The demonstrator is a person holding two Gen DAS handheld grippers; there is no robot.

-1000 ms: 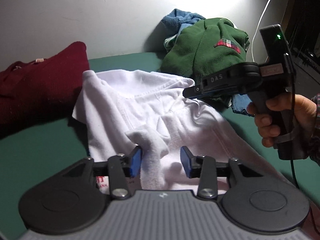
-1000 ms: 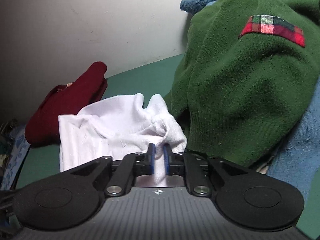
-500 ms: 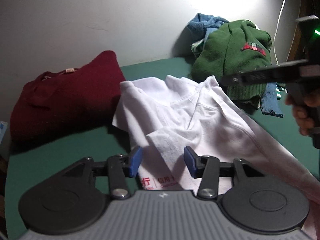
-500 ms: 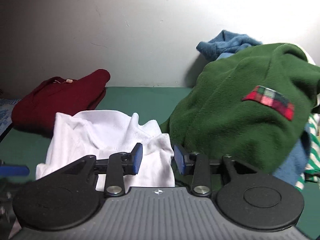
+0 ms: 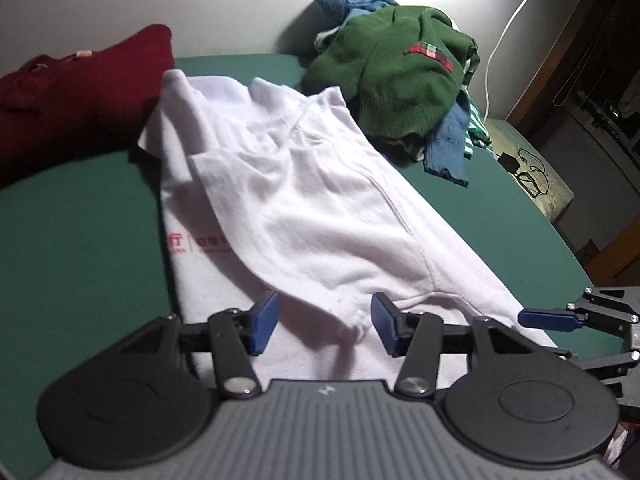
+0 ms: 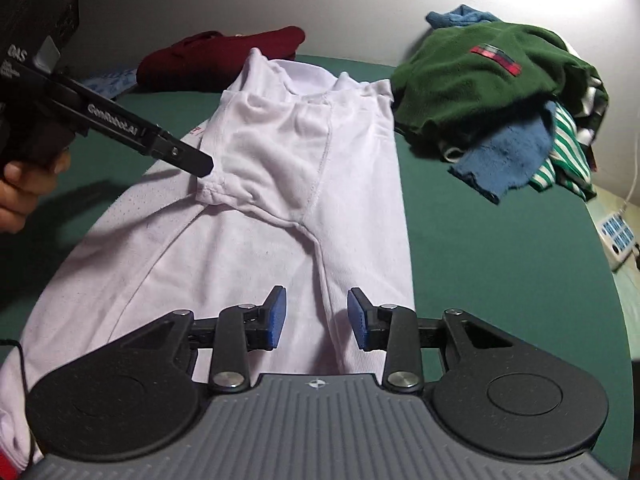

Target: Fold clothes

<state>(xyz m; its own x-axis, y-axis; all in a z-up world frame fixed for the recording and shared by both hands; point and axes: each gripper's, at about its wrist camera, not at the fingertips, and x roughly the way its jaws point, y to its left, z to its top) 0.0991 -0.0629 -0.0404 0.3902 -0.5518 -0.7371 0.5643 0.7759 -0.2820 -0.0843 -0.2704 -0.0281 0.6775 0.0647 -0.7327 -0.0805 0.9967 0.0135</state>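
Note:
A white shirt [image 5: 312, 216] [image 6: 280, 200] lies spread lengthwise on the green table [image 5: 72, 240], one sleeve folded over its body. My left gripper [image 5: 324, 322] is open, blue pads either side of the sleeve cuff, hovering just over it. Seen from the right wrist view, the left gripper [image 6: 200, 166] tip sits at that cuff, held by a hand [image 6: 24, 184]. My right gripper [image 6: 316, 316] is open above the shirt's lower body, nothing between its pads. Its tip [image 5: 548, 316] shows at the right edge of the left view.
A folded dark red sweater [image 5: 76, 92] [image 6: 224, 56] lies at the back left. A pile with a green fleece [image 5: 396, 68] [image 6: 480, 76], blue cloth and striped cloth sits back right. A white cable and power strip [image 6: 618, 236] are beyond the table's right edge.
Both grippers pulled back from the collar end toward the near end of the shirt. The right gripper, shut on white cloth a second ago, has opened and let go.

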